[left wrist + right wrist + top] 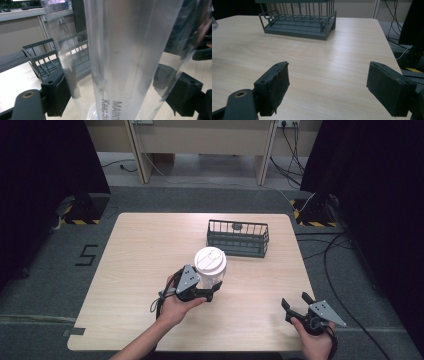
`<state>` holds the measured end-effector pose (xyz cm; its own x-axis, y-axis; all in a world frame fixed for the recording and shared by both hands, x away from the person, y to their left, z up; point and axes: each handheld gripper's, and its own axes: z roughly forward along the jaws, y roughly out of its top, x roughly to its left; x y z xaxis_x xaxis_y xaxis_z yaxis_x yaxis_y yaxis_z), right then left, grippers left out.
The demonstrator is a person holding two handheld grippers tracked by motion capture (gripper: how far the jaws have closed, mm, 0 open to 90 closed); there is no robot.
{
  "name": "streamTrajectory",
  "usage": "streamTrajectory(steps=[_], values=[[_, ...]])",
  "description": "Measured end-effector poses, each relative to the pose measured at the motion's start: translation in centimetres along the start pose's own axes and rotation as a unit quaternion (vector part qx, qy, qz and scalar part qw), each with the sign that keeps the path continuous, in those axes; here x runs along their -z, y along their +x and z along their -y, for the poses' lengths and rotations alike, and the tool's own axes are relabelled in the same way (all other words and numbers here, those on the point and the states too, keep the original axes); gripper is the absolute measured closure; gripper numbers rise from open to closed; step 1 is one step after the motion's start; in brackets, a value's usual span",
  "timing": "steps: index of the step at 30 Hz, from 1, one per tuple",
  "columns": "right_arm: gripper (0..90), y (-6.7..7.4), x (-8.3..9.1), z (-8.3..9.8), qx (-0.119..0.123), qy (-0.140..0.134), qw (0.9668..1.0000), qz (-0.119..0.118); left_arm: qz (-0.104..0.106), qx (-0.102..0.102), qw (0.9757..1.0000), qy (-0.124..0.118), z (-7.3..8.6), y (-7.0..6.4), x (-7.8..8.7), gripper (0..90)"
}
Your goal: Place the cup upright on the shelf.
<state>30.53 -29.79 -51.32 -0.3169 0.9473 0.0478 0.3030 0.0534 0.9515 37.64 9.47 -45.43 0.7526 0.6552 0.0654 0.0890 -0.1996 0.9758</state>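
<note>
My left gripper is pinching the clear lidded cup low on its wall, mid-table, near the wire basket. My right gripper idles spread at the table's near right edge. I'd squeeze lightly, since thin plastic probably buckles, and keep the cup upright.

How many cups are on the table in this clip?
1: a clear plastic cup with a white lid, near the table's middle, gripped by the left gripper. The wire basket behind holds a small dark object, too small to identify.
</note>
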Motion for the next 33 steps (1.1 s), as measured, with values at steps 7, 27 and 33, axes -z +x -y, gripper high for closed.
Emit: streamTrajectory(steps=[7,27,33], values=[[18.7,0.0,0.0,0.0,0.000,0.000,1.0000,0.000,-0.006,-0.008,1.0000,-0.001,-0.9,0.7,-0.9,17.8],[18.7,0.0,0.0,0.0,-0.001,-0.002,1.0000,-0.002,-0.023,-0.020,0.9995,-0.001,-3.7,1.9,-5.6,17.8],[18.7,0.0,0.0,0.0,-0.001,-0.001,1.0000,-0.003,-0.027,-0.021,0.9994,0.001,-4.3,2.3,-7.1,17.8]])
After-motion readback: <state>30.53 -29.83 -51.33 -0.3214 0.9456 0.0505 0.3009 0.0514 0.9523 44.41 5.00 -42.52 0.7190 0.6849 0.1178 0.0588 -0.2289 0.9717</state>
